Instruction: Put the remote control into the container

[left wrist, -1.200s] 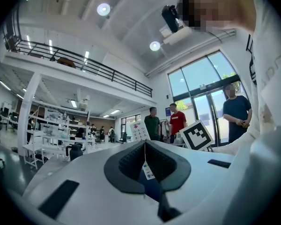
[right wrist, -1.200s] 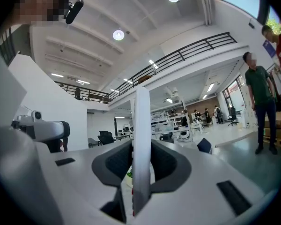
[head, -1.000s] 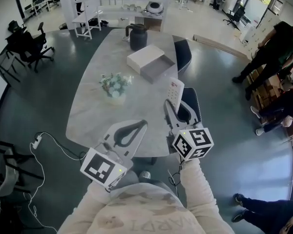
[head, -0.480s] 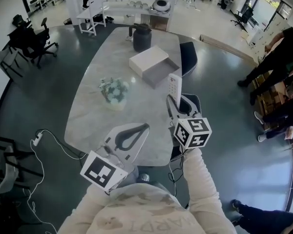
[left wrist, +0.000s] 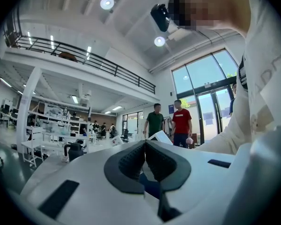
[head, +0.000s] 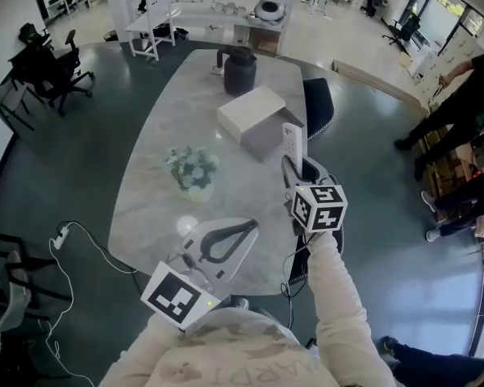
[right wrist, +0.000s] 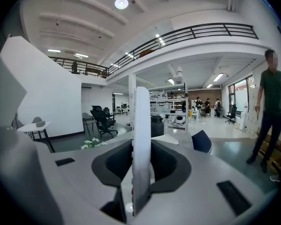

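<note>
Remote control (right wrist: 141,139): light, rigid, smooth plastic slab, standing upright, gripped near its lower end between right gripper (head: 297,165) jaws; left gripper (head: 250,227) jaws closed, empty.

white remote control (head: 293,142), grey-white container (head: 254,111), marbled table (head: 157,204)

Remote control (head: 293,142) base behind right tongs (head: 295,166)
</note>
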A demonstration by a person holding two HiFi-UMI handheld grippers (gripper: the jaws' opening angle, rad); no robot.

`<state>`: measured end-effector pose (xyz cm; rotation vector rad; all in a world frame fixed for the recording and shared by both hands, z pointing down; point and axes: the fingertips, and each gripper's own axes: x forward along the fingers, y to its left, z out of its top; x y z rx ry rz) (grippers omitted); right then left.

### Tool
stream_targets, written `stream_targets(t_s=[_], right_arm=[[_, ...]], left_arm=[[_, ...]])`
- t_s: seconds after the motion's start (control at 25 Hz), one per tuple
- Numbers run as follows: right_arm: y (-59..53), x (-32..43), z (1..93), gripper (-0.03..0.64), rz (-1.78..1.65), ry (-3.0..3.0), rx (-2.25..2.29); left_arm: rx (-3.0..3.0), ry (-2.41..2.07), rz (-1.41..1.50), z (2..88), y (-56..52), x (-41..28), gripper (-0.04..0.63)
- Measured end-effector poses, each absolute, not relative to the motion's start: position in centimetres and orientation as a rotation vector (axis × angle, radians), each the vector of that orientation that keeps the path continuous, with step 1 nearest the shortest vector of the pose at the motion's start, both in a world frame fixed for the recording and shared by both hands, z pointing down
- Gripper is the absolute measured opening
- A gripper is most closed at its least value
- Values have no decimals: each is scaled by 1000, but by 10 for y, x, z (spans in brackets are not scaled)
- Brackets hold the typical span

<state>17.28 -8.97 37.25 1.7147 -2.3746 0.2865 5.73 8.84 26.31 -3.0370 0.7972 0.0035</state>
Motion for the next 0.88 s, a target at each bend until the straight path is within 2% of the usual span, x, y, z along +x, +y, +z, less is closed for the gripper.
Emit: stream_targets(t_s=[0.88], right_arm=[[-200,159,419,103,313,-2131,1726]], left_arm=[[-3133,686,26,286,-2,16,14]])
